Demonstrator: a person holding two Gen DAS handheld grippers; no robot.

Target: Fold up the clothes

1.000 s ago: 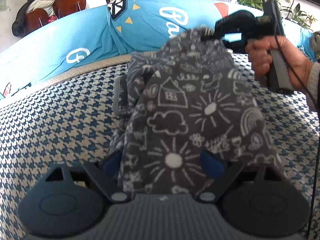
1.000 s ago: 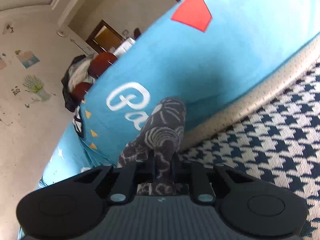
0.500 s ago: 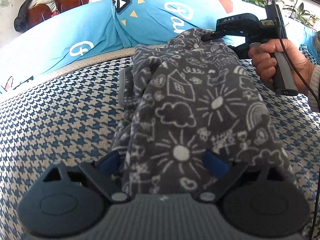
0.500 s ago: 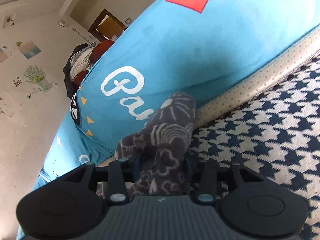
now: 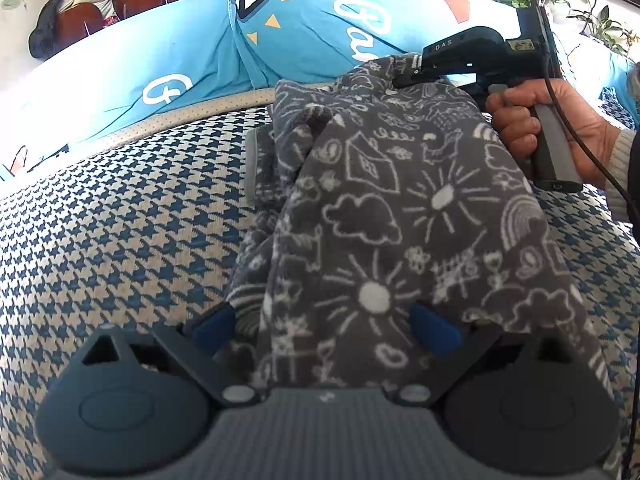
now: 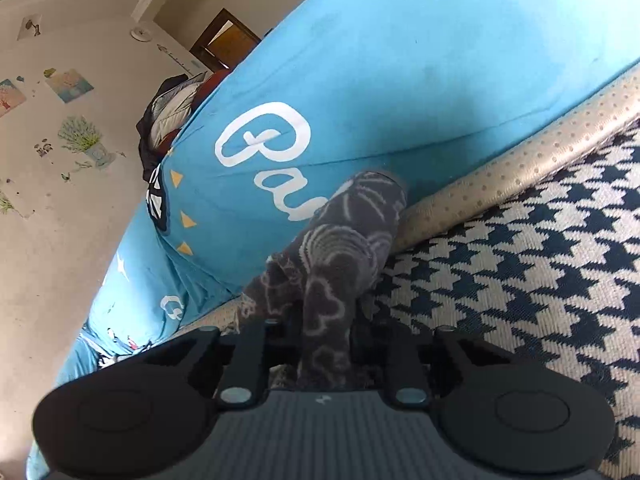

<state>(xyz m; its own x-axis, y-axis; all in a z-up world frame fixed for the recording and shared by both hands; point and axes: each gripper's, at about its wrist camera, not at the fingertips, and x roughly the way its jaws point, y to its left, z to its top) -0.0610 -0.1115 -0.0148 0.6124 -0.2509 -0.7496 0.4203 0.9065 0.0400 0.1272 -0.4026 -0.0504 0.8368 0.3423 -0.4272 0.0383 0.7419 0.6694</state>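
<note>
**Two tongs and one gray fleece garment**

The left tongs (image 5: 326, 330) are spread wide. Their two blue fingertips (image 5: 210, 326) sit far apart. The gray fleece garment (image 5: 400, 216) lies between them and flops over the front of the tongs. It has white suns, clouds, houses and rainbows drawn on it. I cannot tell if these tongs pinch any cloth, because the fleece hides the space between the tips.

The garment stretches away from the left tongs, in a bunched heap on the checked blue and white cover (image 5: 120, 240). To the left of the left tongs there is only the checked cover. Past the far end of the garment runs a tan dotted edge (image 5: 192, 114), and behind it a bright blue cushion (image 5: 168, 52) with white letters.

Up ahead and to the right, the right tongs (image 5: 408, 74) bite the far top edge of the garment. A hand (image 5: 560, 128) holds their gray handle.

In the right wrist view, the right tongs (image 6: 326, 344) are squeezed shut on a fold of the garment (image 6: 340, 264). The fold sticks up ahead of them. The checked cover (image 6: 520, 280) lies to their right.
</note>
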